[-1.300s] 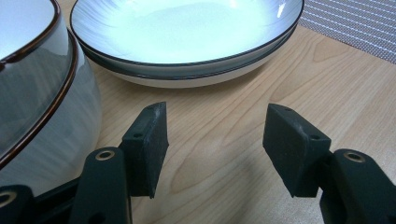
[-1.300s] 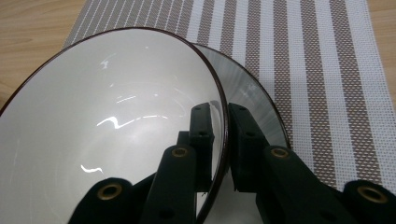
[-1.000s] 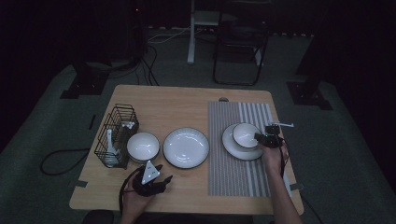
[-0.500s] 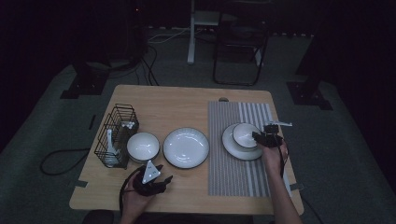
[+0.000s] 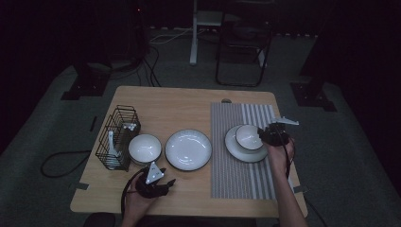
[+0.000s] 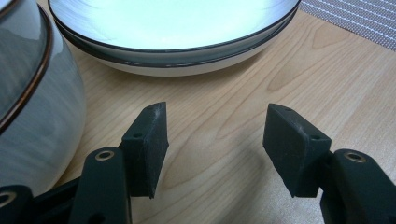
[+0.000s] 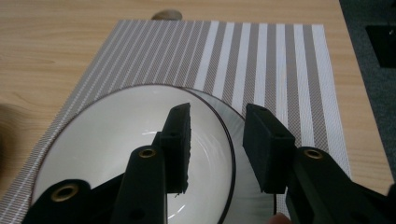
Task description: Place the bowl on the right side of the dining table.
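- Since the earlier frame, the right gripper (image 5: 265,135) has lifted slightly above the small bowl (image 5: 248,136), and its jaws have just been opening; the bowl's rim sits between them, but the pads no longer press on it.
- That small bowl – white with a dark rim – rests on a white plate (image 5: 239,152), which lies on the striped placemat (image 5: 241,179) at the right side of the wooden table (image 5: 189,101).
- From the right gripper view, one jaw hangs over the inside of the small bowl (image 7: 116,140) and the other outside its rim, with a gap on either side.
- Near the table's front edge at the left, the left gripper (image 5: 163,183) rests low in the person's hand, jaws spread wide with nothing between them.
- From the left gripper view, bare wood shows between the pads, a grey bowl (image 6: 32,107) stands close at the left, and a wide shallow plate (image 6: 173,28) lies just ahead.
- Seen from above, this grey bowl (image 5: 144,148) sits beside a black wire rack (image 5: 118,137) – touching or not, hard to tell – and the shallow plate (image 5: 187,149) lies in the table's middle.
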`<state>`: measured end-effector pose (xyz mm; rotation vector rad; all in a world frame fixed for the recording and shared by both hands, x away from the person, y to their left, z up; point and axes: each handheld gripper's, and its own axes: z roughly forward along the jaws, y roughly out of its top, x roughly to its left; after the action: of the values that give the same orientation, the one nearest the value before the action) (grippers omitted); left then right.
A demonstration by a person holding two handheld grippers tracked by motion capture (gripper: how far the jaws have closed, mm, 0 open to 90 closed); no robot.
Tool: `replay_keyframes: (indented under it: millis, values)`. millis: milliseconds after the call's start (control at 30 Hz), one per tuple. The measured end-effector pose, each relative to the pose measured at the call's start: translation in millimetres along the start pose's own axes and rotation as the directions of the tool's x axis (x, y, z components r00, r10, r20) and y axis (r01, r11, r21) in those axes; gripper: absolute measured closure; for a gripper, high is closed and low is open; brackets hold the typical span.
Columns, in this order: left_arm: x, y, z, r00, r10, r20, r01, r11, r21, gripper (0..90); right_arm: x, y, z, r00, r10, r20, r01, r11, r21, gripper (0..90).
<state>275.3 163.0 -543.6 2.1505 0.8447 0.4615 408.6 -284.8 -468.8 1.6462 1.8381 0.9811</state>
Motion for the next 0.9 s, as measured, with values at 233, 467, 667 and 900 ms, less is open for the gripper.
replay_keyframes:
  millis: [233,467,667,900]
  values:
    - [-0.3,1.1,2.9,1.0000,0.001,0.002,-0.001,0.9992,0.040,44.5,10.2,2.4,-9.6,0.9992,-0.039,-0.011,0.038,0.999,-0.038,62.6]
    - [3.2,1.3,3.8,0.9992,-0.033,0.023,0.032,0.9984,0.047,44.3,26.9,6.8,-21.3,0.9875,-0.125,-0.096,0.120,0.991,-0.058,64.4]
    - [2.6,2.5,5.2,0.9992,-0.033,0.020,0.032,0.9982,0.051,42.2,41.5,7.0,-25.9,0.9727,-0.183,-0.143,0.176,0.982,-0.063,62.5]
    - [1.8,3.4,6.3,0.9993,-0.030,0.022,0.029,0.9981,0.055,37.9,61.3,-3.4,-22.7,0.9338,-0.244,-0.262,0.240,0.970,-0.049,53.5]
